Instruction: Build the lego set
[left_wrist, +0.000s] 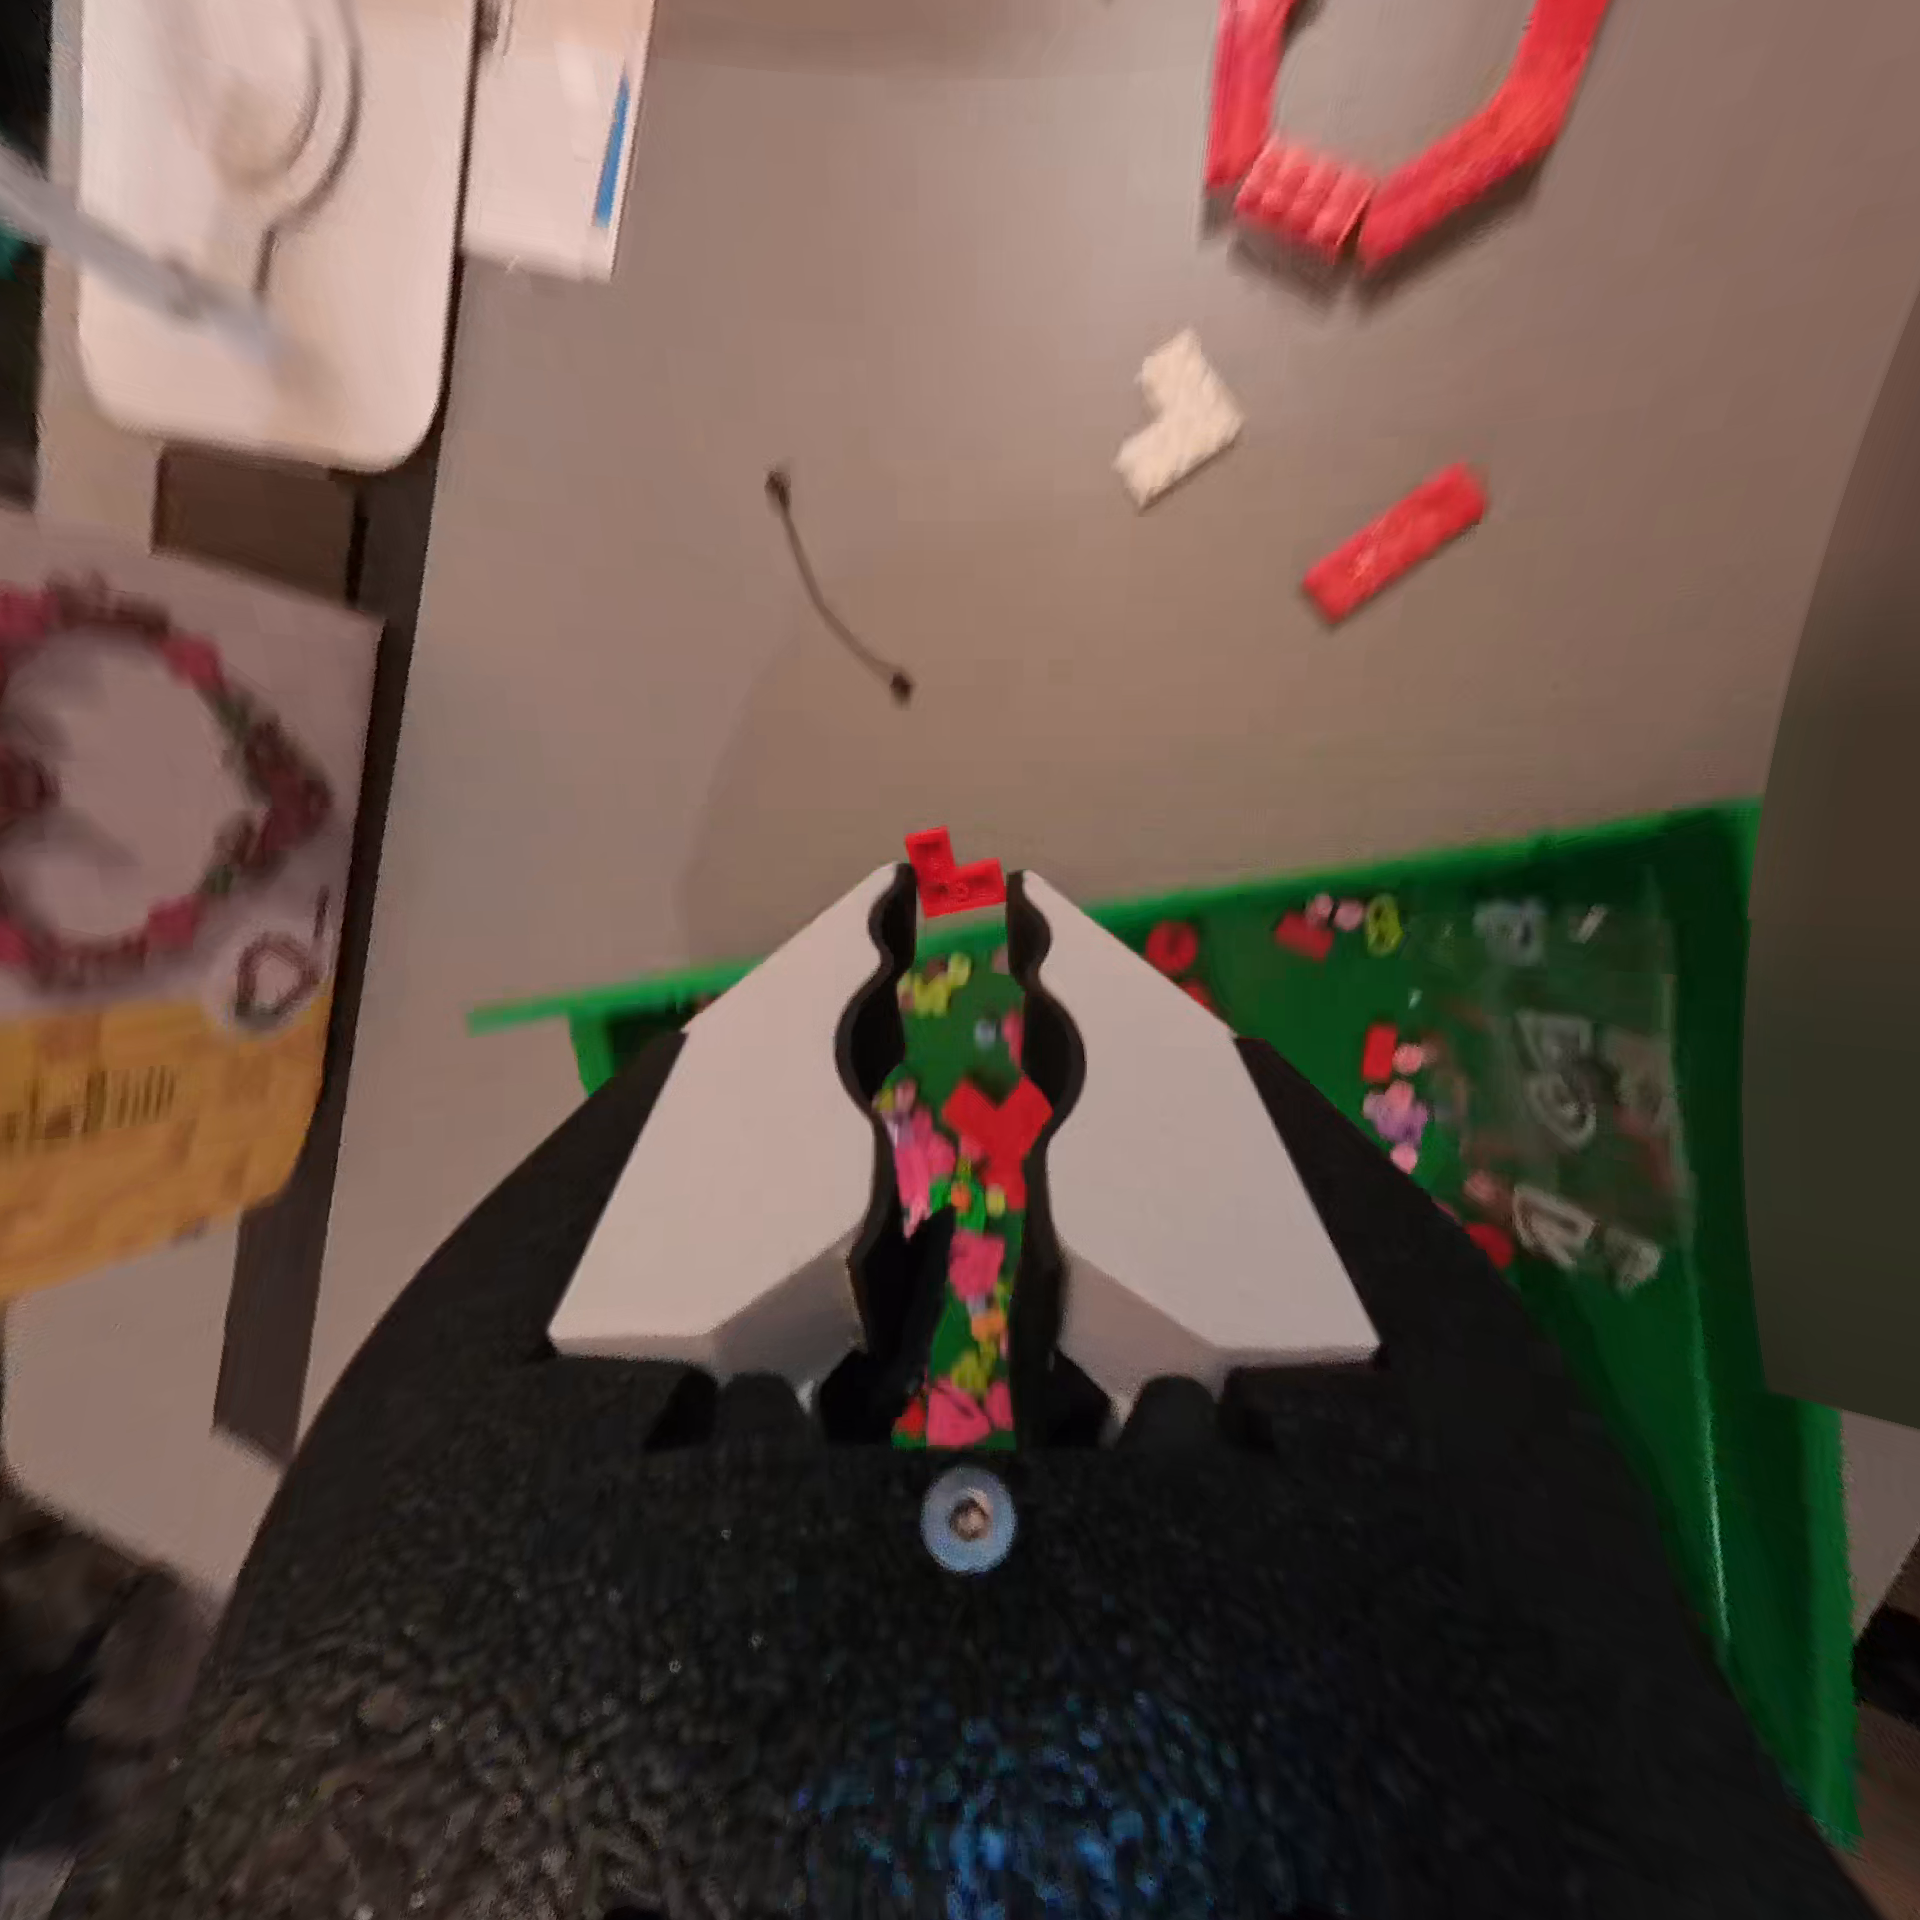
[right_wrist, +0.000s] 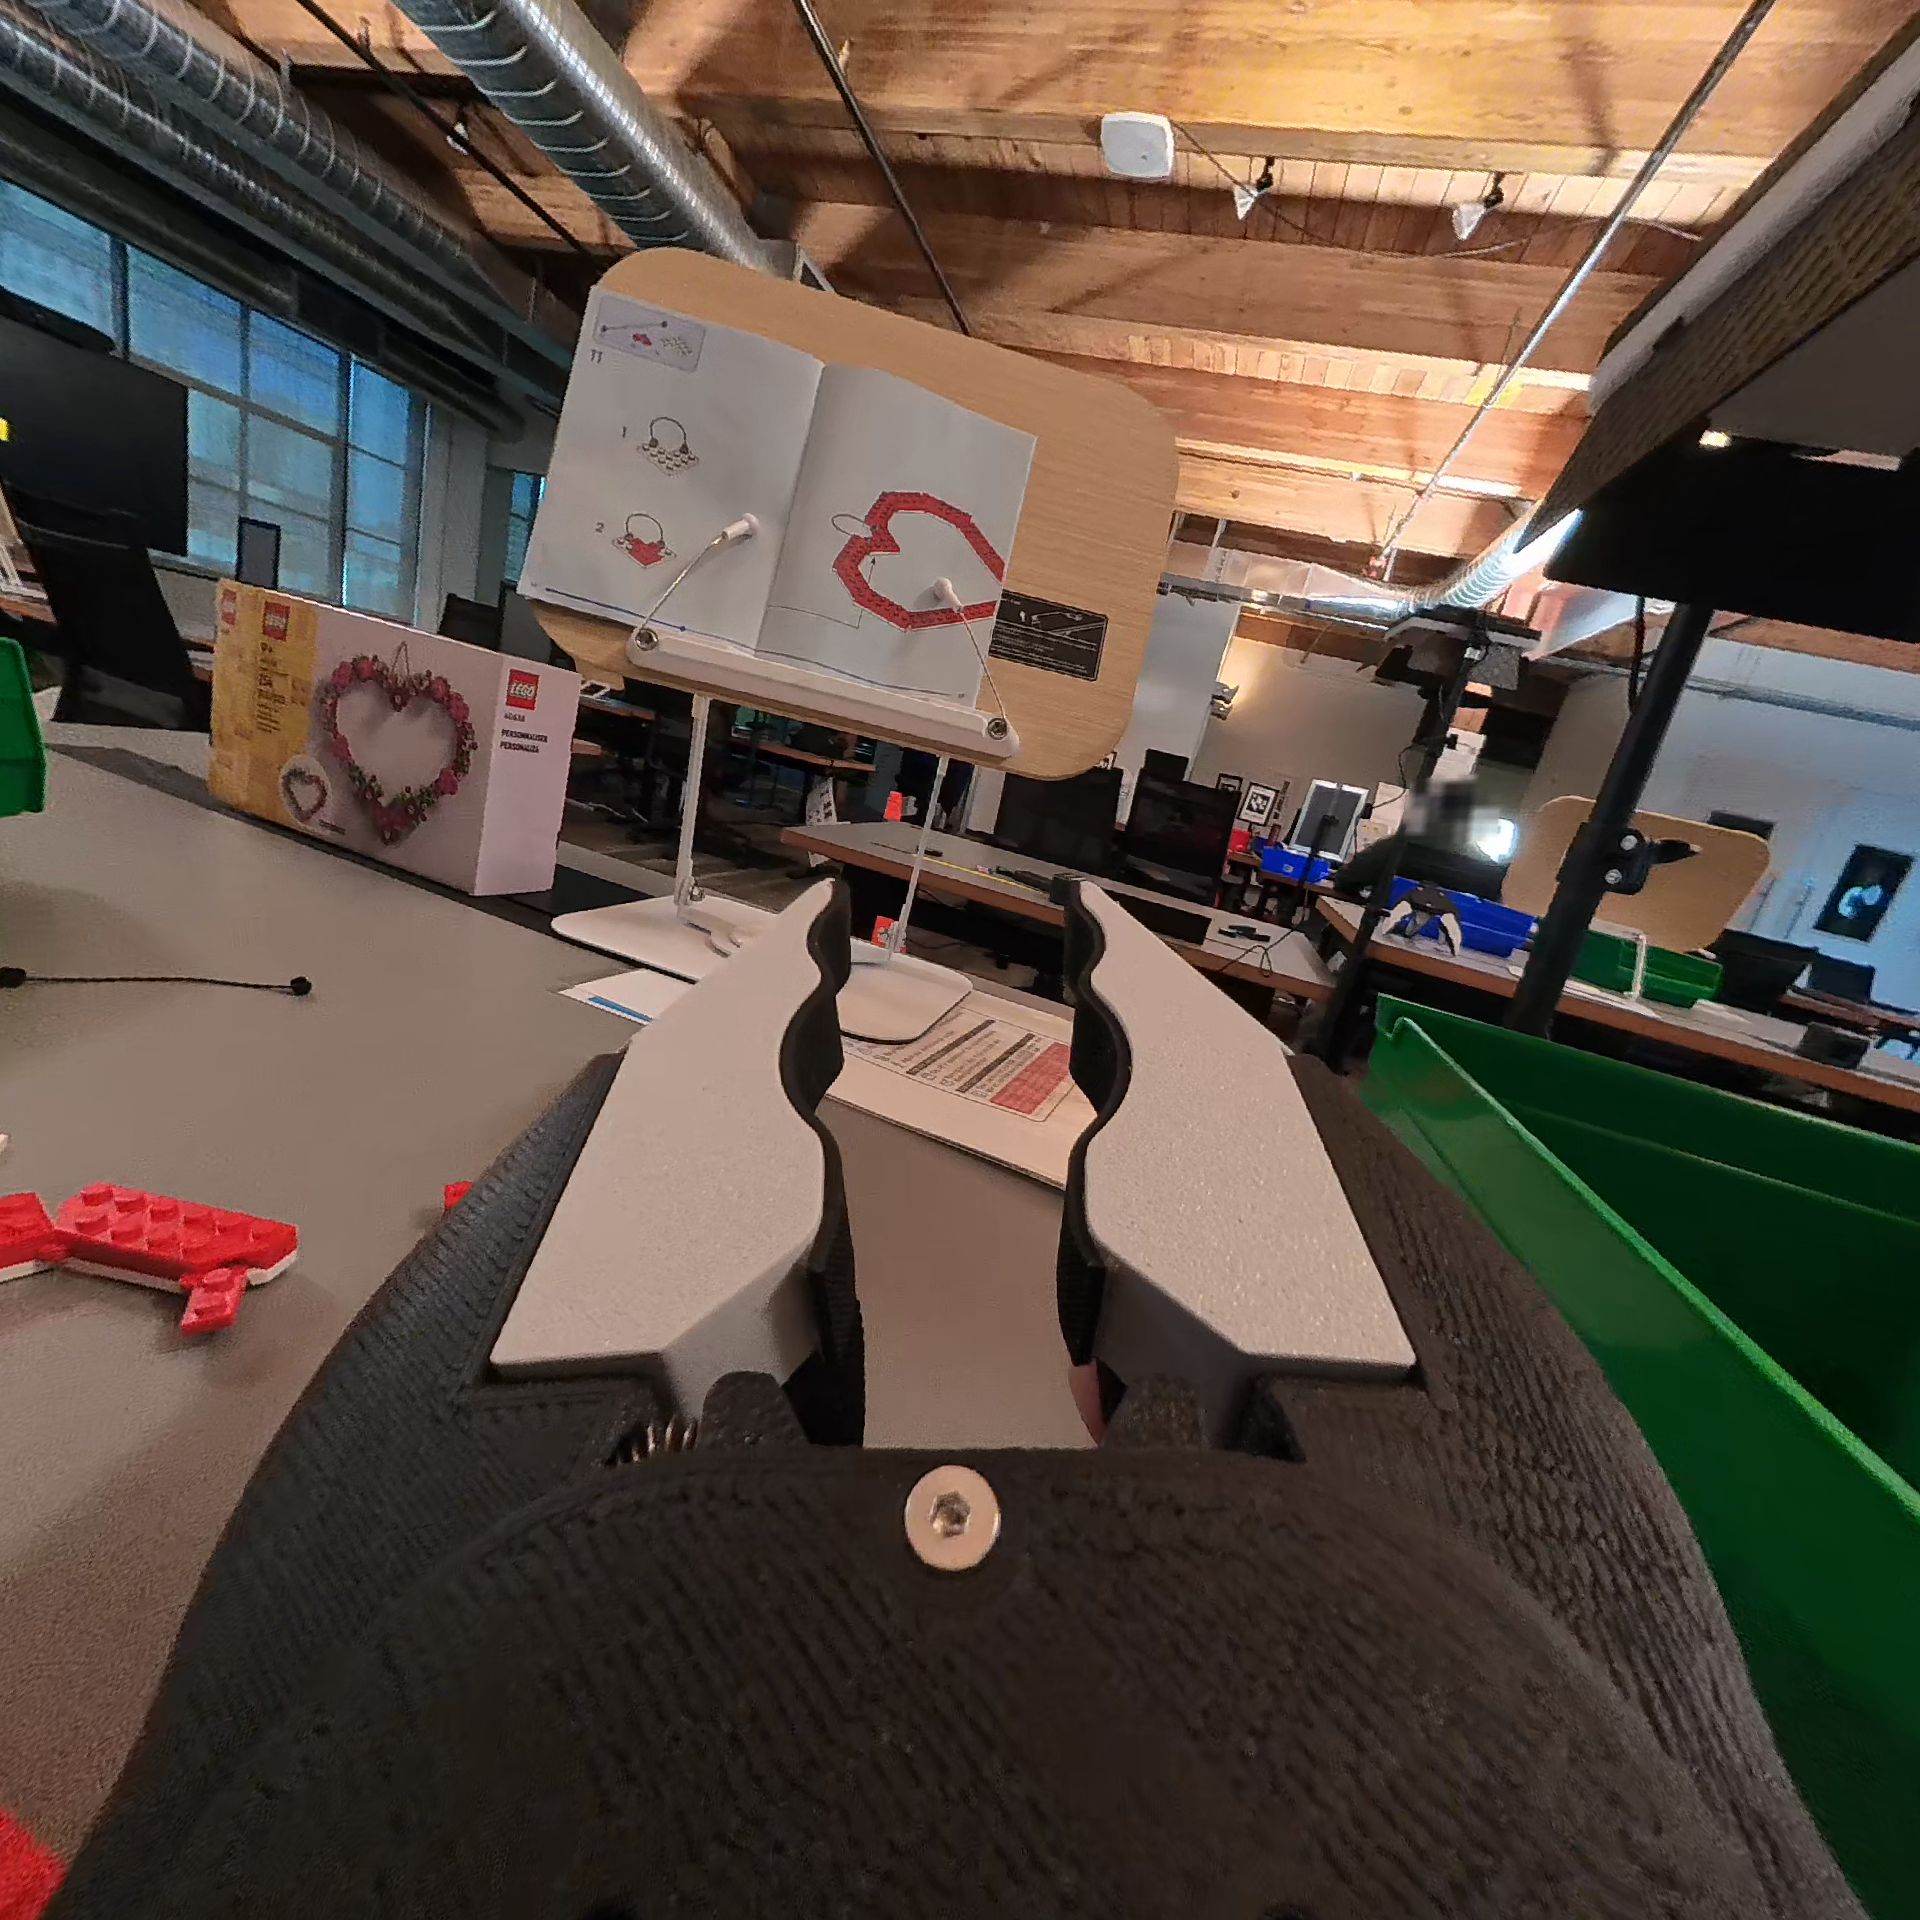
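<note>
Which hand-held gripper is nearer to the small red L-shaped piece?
Left. The left hand-held gripper has the small red L-shaped piece pinched between its fingertips, above the green bin. The right hand-held gripper is open and empty, pointing toward the instruction booklet.

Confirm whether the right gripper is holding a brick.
No: the right gripper stands open, with only bare table showing between its fingers.

Black textured gripper bodies, grey wavy-edged fingers (right_wrist: 717, 1153), silver screw (right_wrist: 952, 1517)
</note>
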